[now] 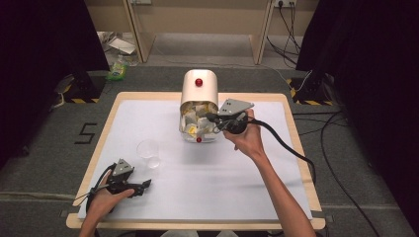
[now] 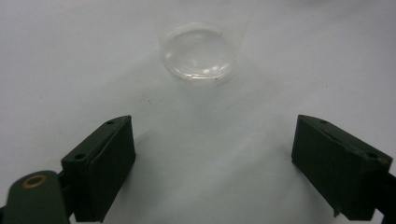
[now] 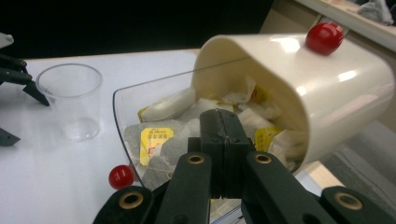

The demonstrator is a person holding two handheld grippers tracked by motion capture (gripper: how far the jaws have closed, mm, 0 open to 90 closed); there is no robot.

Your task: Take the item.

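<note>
Item: tea-bag picking from the cream container [image 1: 199,94], one moment.

Step in hand — judged: the right gripper [image 1: 213,118] is at the open mouth of the container, its jaws pressed together over the tea bags [image 3: 161,140]. In the right gripper view [image 3: 222,128] the jaws meet edge to edge. Whether a bag or a tag is pinched between them cannot be told; nothing visible pokes out.

The left gripper [image 1: 143,186] rests on the table [image 1: 64,202], well in front of the container and to its left, jaws wide apart and empty, pointed toward the cup [image 2: 198,53].

Where things are, taken from the container:
- Clear cup [image 1: 148,153] — in front and to the left, upright, empty so far as can be seen.
- Tea bags — inside, heaped behind the clear flap [image 3: 123,116] that hangs open at its front.

Next move, as a judgement: if a bag is caught, lift it clear of the flap without dragging its neighbours, then carry it across to the cup; if not, reopen and close again on one bag.

Count:
- Containers — one.
- Red knobs — two: one on the lid [image 3: 324,37], one on the flap [image 3: 121,176].
- Cups — one.
- Tea bags — many, too heaped to count; at least two yellow tags show.
- Grippers — two.
</note>
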